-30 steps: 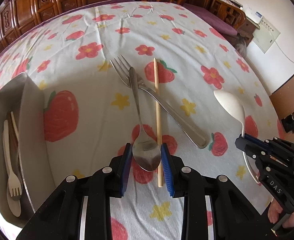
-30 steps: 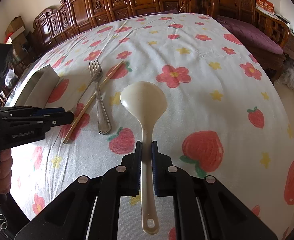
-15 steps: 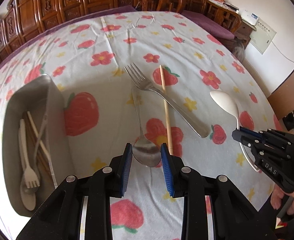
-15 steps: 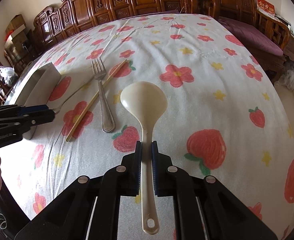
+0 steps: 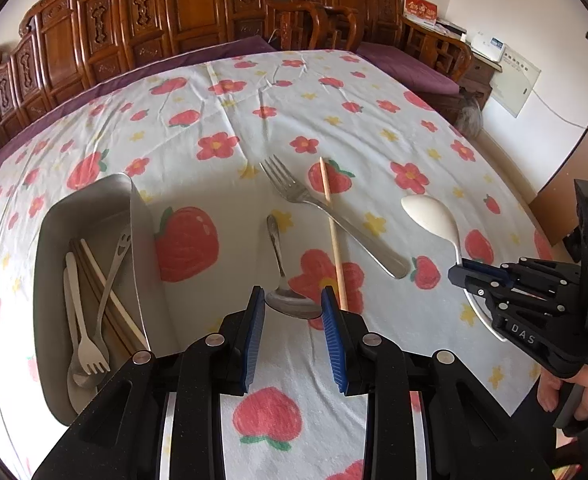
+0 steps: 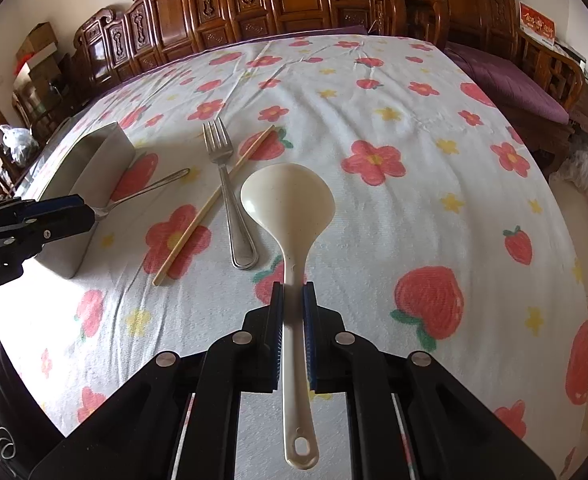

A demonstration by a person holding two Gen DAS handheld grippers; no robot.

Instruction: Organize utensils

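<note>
My left gripper (image 5: 293, 300) is shut on the bowl of a metal spoon (image 5: 280, 264) and holds it above the tablecloth, handle pointing away; the spoon also shows in the right wrist view (image 6: 146, 192). My right gripper (image 6: 293, 292) is shut on the handle of a cream ladle (image 6: 288, 200), also seen from the left wrist (image 5: 430, 214). A metal fork (image 5: 326, 212) and one wooden chopstick (image 5: 333, 232) lie on the cloth between the grippers. A metal tray (image 5: 136, 240) at the left holds several utensils.
The table carries a white cloth with strawberries and flowers (image 6: 414, 128). Carved wooden chairs (image 5: 182, 20) line the far side. The table's right edge drops off near a wall and floor (image 5: 554, 128).
My left gripper has lifted the metal spoon off the fork and pulled it back and left, toward the tray. The right gripper has held the ladle almost still.
</note>
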